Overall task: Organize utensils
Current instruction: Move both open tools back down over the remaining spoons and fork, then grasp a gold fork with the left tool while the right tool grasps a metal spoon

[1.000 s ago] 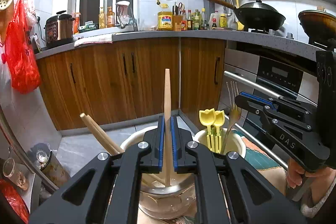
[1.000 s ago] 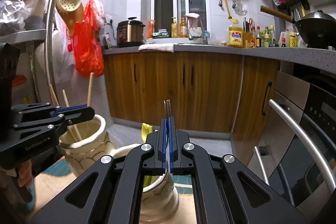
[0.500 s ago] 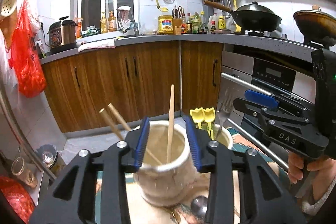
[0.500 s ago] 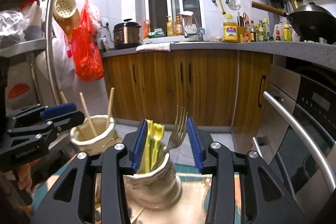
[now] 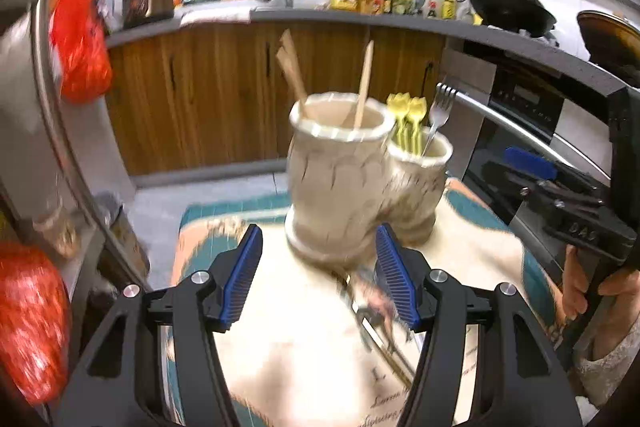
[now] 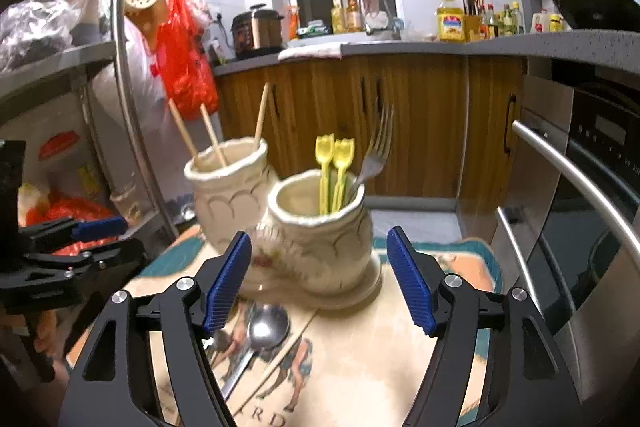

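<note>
Utensils in ceramic jars, "DAS" on right tool

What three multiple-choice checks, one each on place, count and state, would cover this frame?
1. Where is the metal spoon?
A. In the right jar
B. On the mat in front of the jars
C. In a gripper

2. How many yellow forks stand in the right jar?
A. One
B. Two
C. Four

3. What is between the right gripper pads?
A. Nothing
B. The metal fork
C. A chopstick

Key: 1 B, it lies flat on the mat; 2 B, two yellow heads show side by side; 3 A, its jaws are opening with nothing between them.
</note>
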### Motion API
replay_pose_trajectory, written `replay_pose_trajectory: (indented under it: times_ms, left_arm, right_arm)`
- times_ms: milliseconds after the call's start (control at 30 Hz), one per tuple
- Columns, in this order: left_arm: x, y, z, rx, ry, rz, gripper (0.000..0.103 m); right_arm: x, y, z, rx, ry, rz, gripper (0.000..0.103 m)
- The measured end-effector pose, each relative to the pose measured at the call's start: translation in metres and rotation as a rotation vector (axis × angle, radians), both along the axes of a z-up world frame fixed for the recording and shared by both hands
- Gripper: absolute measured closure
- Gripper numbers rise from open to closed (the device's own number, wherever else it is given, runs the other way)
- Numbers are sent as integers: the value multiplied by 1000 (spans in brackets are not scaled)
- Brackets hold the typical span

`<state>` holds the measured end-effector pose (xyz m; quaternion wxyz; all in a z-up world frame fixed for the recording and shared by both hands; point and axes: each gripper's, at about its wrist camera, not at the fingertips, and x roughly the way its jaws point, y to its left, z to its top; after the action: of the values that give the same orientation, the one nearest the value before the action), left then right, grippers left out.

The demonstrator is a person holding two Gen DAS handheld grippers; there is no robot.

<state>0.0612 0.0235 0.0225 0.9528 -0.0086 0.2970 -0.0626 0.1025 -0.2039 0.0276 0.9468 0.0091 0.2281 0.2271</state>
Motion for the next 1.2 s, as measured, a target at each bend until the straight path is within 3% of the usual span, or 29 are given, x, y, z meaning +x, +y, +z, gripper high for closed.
replay_pose_trajectory:
  times_ms: [200, 267, 367, 433, 567, 700, 867, 1033, 1200]
  left_arm:
    - [3, 13, -26, 3, 66, 31, 43]
    - [1, 16, -31, 9, 72, 34, 35]
    - [0, 21, -34, 4, 88, 36, 35]
    - [-1, 25, -35, 1, 89, 41, 34]
    - [-3, 28, -36, -9, 95, 40, 34]
    - [-2, 24, -39, 5, 109, 26, 34]
    - [-2, 19, -39, 15, 115, 2, 34]
    - [-2, 17, -39, 12, 113, -8, 34]
    - [-4, 15, -40, 17, 111, -20, 34]
  right_arm:
    - [2, 8, -23, -13, 78, 34, 30]
    - [2, 12, -29, -22, 99, 55, 30]
    - [0, 23, -40, -42, 137, 109, 30]
    - [-1, 33, -46, -56, 166, 150, 37]
    - [-4, 58, -58, -96, 229, 238, 61]
    - [-10, 82, -66, -145, 261, 296, 74]
    - [-14, 100, -78, -208, 299, 322, 80]
    - [-7, 101, -85, -202, 347, 301, 81]
    - [-6, 99, -85, -200, 353, 295, 89]
